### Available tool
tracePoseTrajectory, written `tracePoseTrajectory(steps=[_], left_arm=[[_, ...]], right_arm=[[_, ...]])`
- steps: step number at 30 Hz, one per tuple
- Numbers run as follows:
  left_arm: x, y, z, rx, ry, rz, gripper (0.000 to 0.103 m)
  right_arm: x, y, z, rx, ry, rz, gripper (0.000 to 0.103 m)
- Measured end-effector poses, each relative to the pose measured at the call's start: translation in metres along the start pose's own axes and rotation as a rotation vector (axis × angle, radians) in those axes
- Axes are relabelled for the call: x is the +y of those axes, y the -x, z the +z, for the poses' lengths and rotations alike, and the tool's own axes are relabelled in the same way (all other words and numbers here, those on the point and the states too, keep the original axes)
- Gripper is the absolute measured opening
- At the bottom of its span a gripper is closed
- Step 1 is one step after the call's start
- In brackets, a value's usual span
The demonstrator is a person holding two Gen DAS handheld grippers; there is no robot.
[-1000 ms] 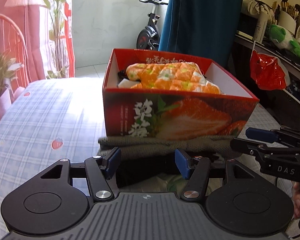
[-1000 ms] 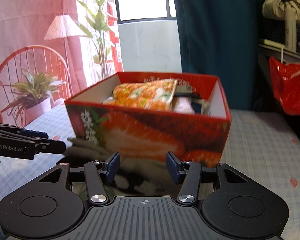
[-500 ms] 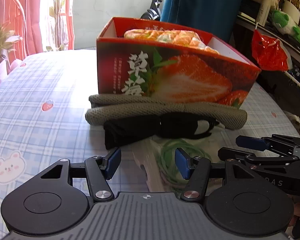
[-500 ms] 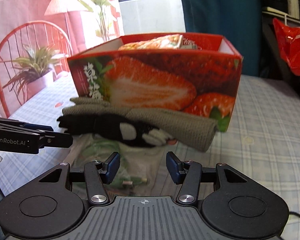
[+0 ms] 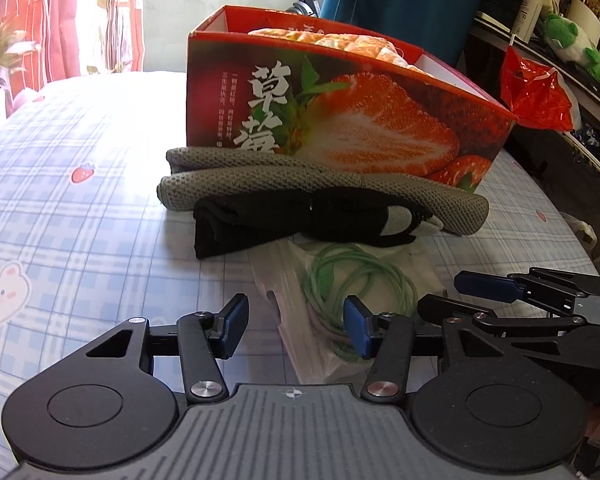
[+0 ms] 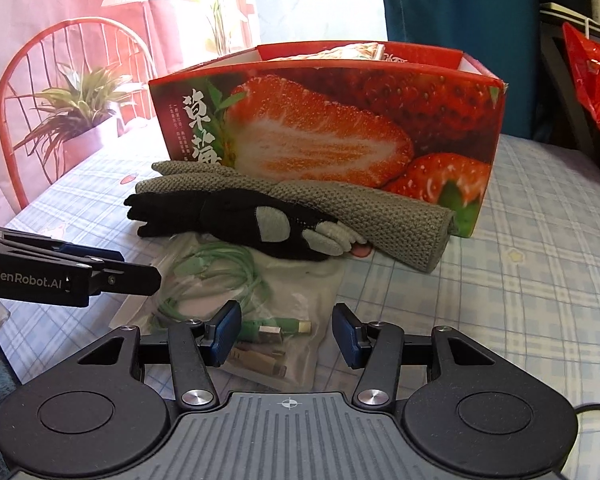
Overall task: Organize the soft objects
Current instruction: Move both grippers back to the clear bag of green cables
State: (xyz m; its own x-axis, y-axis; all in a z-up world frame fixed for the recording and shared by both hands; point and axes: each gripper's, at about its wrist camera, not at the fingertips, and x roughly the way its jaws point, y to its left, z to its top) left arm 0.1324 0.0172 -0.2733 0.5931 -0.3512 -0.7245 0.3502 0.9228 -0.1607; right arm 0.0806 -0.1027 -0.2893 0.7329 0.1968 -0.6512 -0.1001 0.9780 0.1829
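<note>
We've backed both hand-held grippers off the strawberry box (image 5: 340,120); left hand-held gripper (image 5: 296,330) and right hand-held gripper (image 6: 288,334) gape empty, so the grey knit (image 6: 380,208) and black glove (image 6: 236,216) look next.

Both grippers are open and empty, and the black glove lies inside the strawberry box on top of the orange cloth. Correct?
Not quite. The black glove is outside the strawberry box, on the table against the grey knit in front of it, as the right wrist view shows. Both grippers, left and right, are open and empty.

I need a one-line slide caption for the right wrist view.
Open right gripper over bagged green cable, before black glove and strawberry box.
</note>
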Motion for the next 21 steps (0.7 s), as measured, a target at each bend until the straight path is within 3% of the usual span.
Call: tracePoseTrajectory(steps=[8,21], left_arm=[[0.0039,0.0003,-0.0046,0.006,0.025,-0.021,0.046],[0.0043,-0.0016,-0.0068,0.012,0.033,-0.027,0.045]], right_arm=[[0.0043,0.0025,-0.007,0.027,0.016,0.024,0.048],[0.0041,0.0041,-0.0058,0.008,0.028,0.017,0.047]])
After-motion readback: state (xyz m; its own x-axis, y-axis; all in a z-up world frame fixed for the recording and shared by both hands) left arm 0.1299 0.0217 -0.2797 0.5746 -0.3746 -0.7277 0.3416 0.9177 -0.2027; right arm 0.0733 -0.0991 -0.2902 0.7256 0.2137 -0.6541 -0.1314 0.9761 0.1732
